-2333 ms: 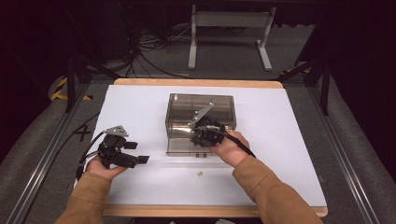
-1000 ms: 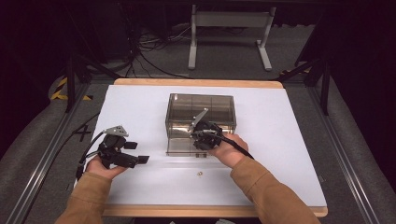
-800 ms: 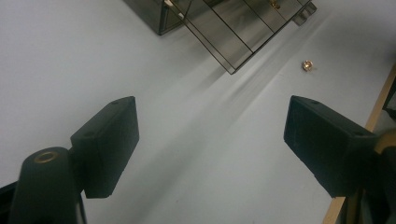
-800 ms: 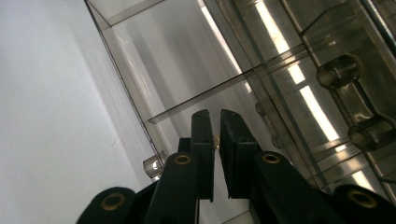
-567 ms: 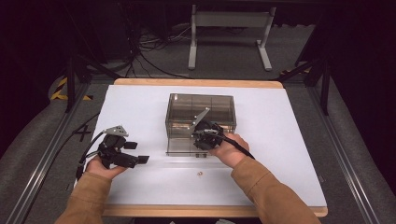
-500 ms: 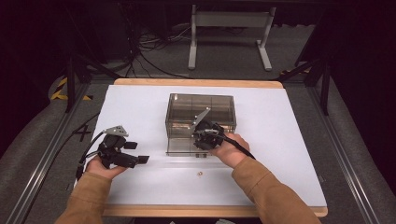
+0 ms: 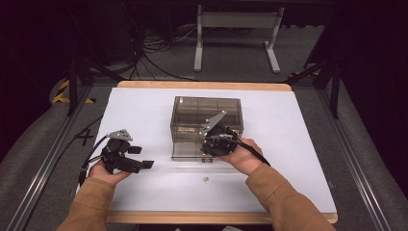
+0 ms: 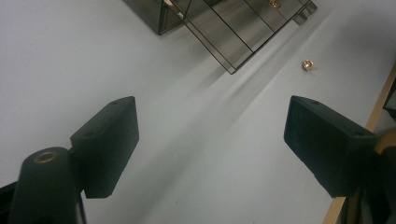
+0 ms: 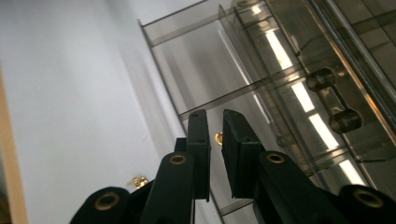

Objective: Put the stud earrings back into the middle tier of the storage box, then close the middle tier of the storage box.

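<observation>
A smoky clear drawer box (image 7: 207, 118) stands mid-table with its lowest drawer (image 7: 190, 155) pulled out toward me. My right gripper (image 7: 211, 147) reaches down into that drawer (image 9: 201, 70). Its jaws are closed to a thin slit, and a small brass piece (image 9: 218, 137) sits in the slit of the right gripper (image 9: 215, 114). A second brass piece (image 7: 206, 179) lies on the white table in front of the drawer, and shows as the brass piece (image 9: 138, 181) and brass piece (image 8: 307, 65). My left gripper (image 7: 139, 162) rests at the table's front left, its left gripper (image 8: 215, 140) jaws wide apart and empty.
The white table top (image 7: 144, 110) ends in a wooden front edge (image 7: 192, 217). Two round drawer knobs (image 9: 345, 121) stick out of the box front. A metal stand (image 7: 235, 29) and cables lie on the floor beyond the table.
My right gripper has shifted slightly toward me and lower over the open drawer. The left gripper and both brass pieces have stayed put.
</observation>
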### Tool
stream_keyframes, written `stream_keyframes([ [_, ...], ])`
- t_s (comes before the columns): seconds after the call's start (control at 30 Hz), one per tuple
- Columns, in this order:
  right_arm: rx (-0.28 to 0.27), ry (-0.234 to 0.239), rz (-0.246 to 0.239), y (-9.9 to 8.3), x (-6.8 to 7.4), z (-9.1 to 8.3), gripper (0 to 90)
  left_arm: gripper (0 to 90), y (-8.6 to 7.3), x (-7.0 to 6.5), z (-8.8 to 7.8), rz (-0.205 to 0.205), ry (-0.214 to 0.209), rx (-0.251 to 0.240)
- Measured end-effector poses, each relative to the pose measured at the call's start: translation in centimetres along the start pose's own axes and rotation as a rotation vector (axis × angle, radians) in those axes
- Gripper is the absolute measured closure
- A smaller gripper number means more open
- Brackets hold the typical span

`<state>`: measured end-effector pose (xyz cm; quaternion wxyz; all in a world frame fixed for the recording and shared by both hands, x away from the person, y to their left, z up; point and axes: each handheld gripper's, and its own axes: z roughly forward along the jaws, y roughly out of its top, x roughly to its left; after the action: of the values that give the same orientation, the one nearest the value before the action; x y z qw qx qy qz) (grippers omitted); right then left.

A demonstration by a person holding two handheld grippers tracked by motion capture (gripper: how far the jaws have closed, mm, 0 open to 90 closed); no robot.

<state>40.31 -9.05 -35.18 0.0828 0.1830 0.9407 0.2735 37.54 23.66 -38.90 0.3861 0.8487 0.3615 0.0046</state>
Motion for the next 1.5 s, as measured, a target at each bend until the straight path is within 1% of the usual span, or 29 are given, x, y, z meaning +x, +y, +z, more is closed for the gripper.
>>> stream_keyframes([
  [0.13,-0.011,0.023,-0.032,-0.4,0.6,-0.5,80.3,18.5,0.1,0.0,0.1,0.005,-0.001,0.004],
  [0.17,-0.009,0.025,-0.027,-0.4,0.8,-0.6,80.2,18.4,0.1,-0.1,0.1,0.006,-0.002,0.005],
  [0.27,-0.014,0.042,-0.051,-0.7,1.0,-0.8,79.9,18.4,0.1,-0.1,0.0,0.005,-0.003,0.005],
  [0.43,-0.012,0.055,-0.069,-0.8,1.4,-1.1,79.8,18.4,0.1,-0.1,0.1,0.005,-0.003,0.005],
  [0.63,0.022,0.069,-0.101,-0.9,2.0,-1.1,79.8,18.4,0.1,0.0,0.0,0.001,-0.005,0.004],
  [0.77,0.033,0.080,-0.114,-1.0,2.3,-1.1,79.3,18.4,0.1,0.0,0.1,0.002,-0.007,0.005],
  [0.87,0.037,0.086,-0.137,-1.1,2.5,-1.0,79.2,18.4,0.1,0.0,0.1,0.000,-0.007,0.003],
  [1.0,0.049,0.091,-0.149,-1.2,2.9,-1.1,79.1,18.4,0.1,-0.1,0.0,0.001,-0.007,0.001],
  [1.03,0.046,0.091,-0.163,-1.2,2.9,-1.0,79.0,18.4,0.1,-0.1,0.0,0.002,-0.006,0.001],
  [1.1,0.050,0.096,-0.160,-1.3,3.0,-1.1,78.9,18.4,0.1,-0.1,0.0,0.001,-0.007,0.001],
  [1.13,0.053,0.094,-0.169,-1.4,3.1,-1.0,78.9,18.4,0.1,-0.1,0.0,0.001,-0.007,0.001],
  [1.3,0.063,0.099,-0.180,-1.5,3.3,-0.8,78.9,18.4,0.1,-0.1,0.0,0.002,-0.005,0.002],
  [1.4,0.070,0.107,-0.178,-1.6,3.5,-0.5,78.9,18.4,0.1,-0.1,0.0,0.001,-0.006,0.003],
  [1.47,0.071,0.104,-0.186,-1.7,3.5,-0.3,78.5,18.4,0.1,-0.1,0.0,0.001,-0.006,0.002],
  [1.5,0.075,0.111,-0.181,-1.8,3.6,-0.2,78.3,18.4,0.1,0.0,0.0,0.001,-0.007,0.002],
])
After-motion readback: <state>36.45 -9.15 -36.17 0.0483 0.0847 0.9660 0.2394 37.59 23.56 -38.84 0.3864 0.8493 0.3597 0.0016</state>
